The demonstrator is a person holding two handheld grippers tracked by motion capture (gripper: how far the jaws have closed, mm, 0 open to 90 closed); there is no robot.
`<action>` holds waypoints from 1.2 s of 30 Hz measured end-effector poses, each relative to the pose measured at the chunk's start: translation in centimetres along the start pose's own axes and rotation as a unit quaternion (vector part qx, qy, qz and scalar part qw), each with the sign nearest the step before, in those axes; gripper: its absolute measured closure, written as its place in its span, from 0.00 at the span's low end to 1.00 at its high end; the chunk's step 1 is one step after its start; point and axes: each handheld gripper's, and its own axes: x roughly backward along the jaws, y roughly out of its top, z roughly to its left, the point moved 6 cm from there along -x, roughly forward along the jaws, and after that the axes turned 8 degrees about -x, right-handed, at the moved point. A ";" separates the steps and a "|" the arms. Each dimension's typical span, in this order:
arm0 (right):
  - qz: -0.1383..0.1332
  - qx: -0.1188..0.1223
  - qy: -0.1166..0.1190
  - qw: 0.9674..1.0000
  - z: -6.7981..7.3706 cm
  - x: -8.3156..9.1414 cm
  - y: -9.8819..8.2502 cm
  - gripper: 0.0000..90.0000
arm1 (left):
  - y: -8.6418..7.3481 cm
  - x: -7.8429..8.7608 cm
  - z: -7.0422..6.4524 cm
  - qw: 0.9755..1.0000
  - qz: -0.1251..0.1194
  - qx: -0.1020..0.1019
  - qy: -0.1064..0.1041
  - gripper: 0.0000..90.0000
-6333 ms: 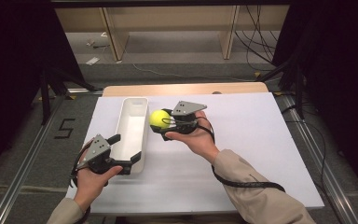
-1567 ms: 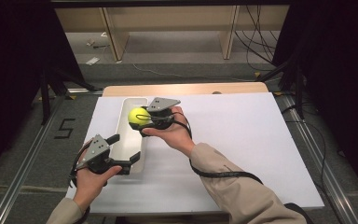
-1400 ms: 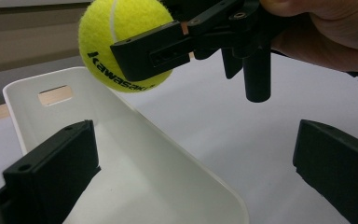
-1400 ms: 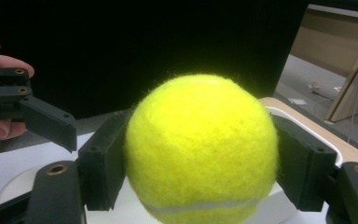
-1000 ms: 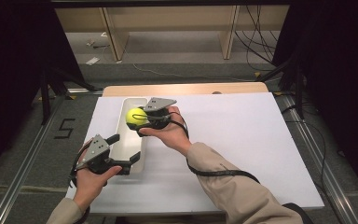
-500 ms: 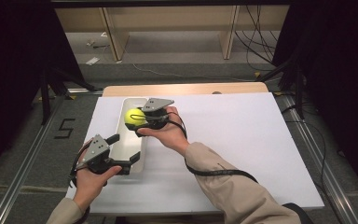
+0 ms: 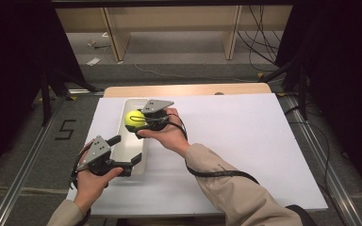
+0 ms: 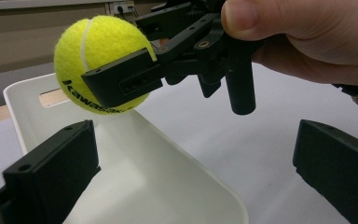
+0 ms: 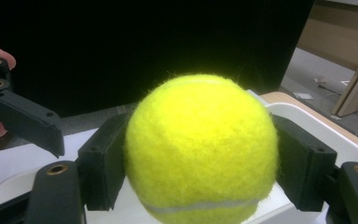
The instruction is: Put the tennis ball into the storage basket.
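**One ball hanging over the bin, one gripper steadying the rim**

Two grippers are sharing the work here. You are pinching the tennis ball [image 7: 134, 118] in the right gripper [image 7: 139, 120], a jaw pressed on either side of it, as the right gripper view makes plain, where the ball [image 9: 201, 149] is bulging between the black pads. In the high view it is sitting left of centre, directly above the far half of the white bin [image 7: 130, 159], clear of the floor of it and not touching the walls. That placing reads as deliberate: held this way, the ball would be falling inside the walls rather than rolling off across the white table [image 7: 245, 141].

Your left gripper [image 7: 125, 153] is lying at the lower left of the frame with its jaws spread, one on each side of the bin's near end; I cannot tell whether they are touching it. In the left gripper view the bin wall [image 8: 182, 158] is running up between them, which suggests you are bracing the container so that it is not sliding when the ball lands
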 end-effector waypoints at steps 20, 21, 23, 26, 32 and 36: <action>0.008 0.001 0.000 1.000 0.0 -0.6 -0.1 0.31 | 0.0 0.0 0.0 1.000 -0.001 0.002 0.000 0.00; 0.007 0.000 0.000 1.000 0.0 -0.6 -0.1 0.31 | 0.0 0.0 0.0 1.000 -0.001 0.002 0.000 0.00; 0.009 0.000 0.000 1.000 0.0 -0.7 -0.1 0.31 | 0.0 0.0 0.0 1.000 -0.001 0.002 -0.001 0.00; 0.009 0.001 0.000 1.000 0.1 -0.8 -0.2 0.31 | 0.0 0.0 0.0 1.000 -0.001 0.002 0.000 0.00; 0.012 0.003 0.001 1.000 0.1 -1.1 -0.2 0.31 | 0.0 0.0 0.0 1.000 -0.001 0.002 0.000 0.00; 0.012 0.004 0.001 1.000 0.1 -1.4 -0.2 0.31 | 0.0 0.0 0.0 1.000 -0.001 0.002 0.000 0.00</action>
